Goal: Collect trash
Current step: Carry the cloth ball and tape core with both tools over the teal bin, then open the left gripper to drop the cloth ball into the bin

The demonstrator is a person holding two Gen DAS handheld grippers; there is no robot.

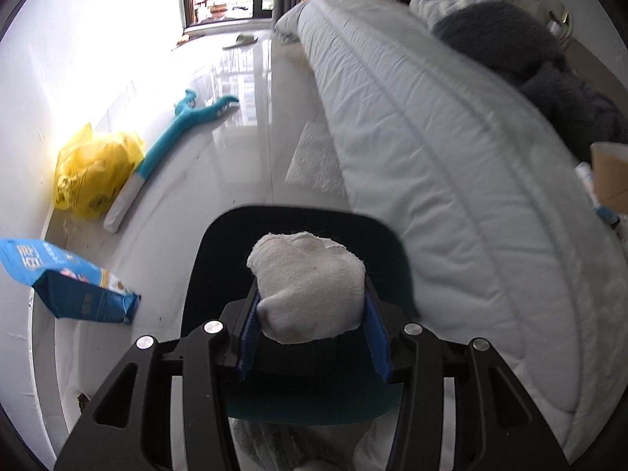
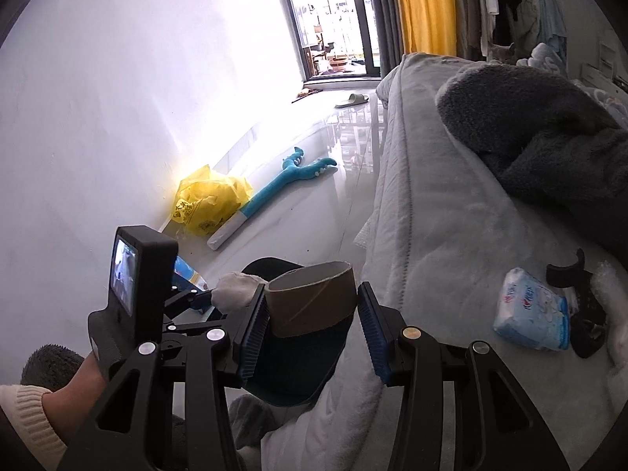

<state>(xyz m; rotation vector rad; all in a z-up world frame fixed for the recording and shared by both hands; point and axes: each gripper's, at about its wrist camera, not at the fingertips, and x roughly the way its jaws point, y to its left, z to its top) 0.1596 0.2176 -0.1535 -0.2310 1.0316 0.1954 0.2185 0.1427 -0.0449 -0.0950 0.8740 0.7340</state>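
Note:
My left gripper (image 1: 310, 306) is shut on a crumpled white tissue wad (image 1: 306, 274), which hangs right over the mouth of a dark waste bin (image 1: 219, 243) on the floor. The right wrist view shows that same wad (image 2: 235, 293) at the bin's (image 2: 274, 265) left side. My right gripper (image 2: 312, 314) is shut on a brown cardboard roll (image 2: 314, 298), held beside the bed over the bin's near right part. That roll (image 1: 610, 180) also peeks in at the right edge of the left wrist view. A hand with a cream sleeve (image 2: 27, 412) holds the left gripper.
A yellow plastic bag (image 1: 94, 168), a long blue toy (image 1: 176, 129) and a blue packet (image 1: 70, 286) lie on the glossy floor by the white wall. The bed (image 1: 431, 157) with its white quilt fills the right. On it lie a tissue pack (image 2: 533, 310), a black item (image 2: 585, 314) and a grey blanket (image 2: 549, 137).

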